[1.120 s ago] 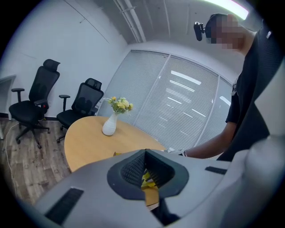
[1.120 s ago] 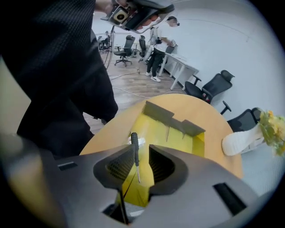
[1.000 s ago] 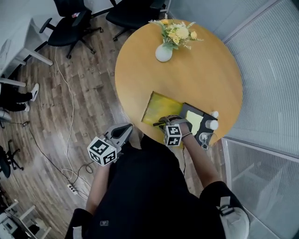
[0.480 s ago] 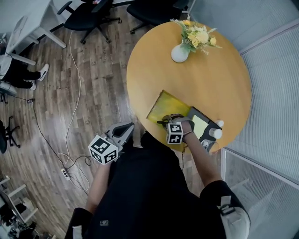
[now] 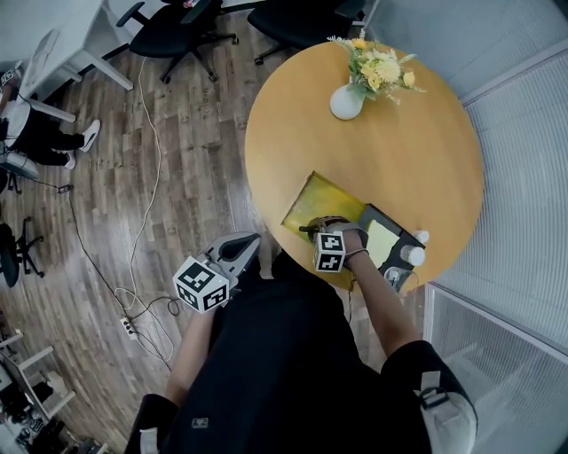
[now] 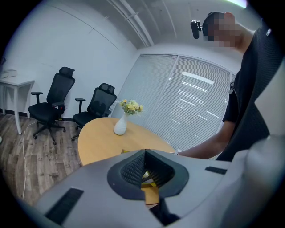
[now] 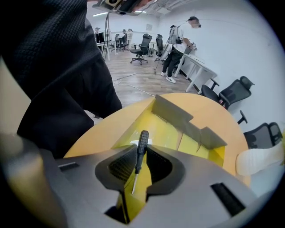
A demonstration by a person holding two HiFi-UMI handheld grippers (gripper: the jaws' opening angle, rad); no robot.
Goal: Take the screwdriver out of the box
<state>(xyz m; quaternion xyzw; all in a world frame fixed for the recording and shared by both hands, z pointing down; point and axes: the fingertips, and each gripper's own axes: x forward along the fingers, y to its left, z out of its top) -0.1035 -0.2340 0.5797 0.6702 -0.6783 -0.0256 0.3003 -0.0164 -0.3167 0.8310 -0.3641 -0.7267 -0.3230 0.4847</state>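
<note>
An open yellow box (image 5: 312,199) lies near my edge of the round wooden table (image 5: 399,133). My right gripper (image 5: 319,228) hovers over the box's near side, shut on a black-handled screwdriver (image 5: 307,229). In the right gripper view the screwdriver (image 7: 142,140) stands clamped between the jaws of the right gripper (image 7: 140,154); its handle points away over the yellow box floor (image 7: 171,129) and its thin shaft points back toward the camera. My left gripper (image 5: 244,245) hangs off the table over the wooden floor. The left gripper (image 6: 145,154) has its jaws together and nothing in them.
A white vase of yellow flowers (image 5: 348,97) stands at the table's far side. A black tray (image 5: 390,241) with two white cylinders lies right of the box. Office chairs (image 5: 191,22) and a white cable (image 5: 151,177) are on the floor at left. A slatted wall runs along the right.
The head camera has shifted slightly, so the table sits further right in view. My right gripper stays shut on the screwdriver over the box; the left gripper has barely moved.
</note>
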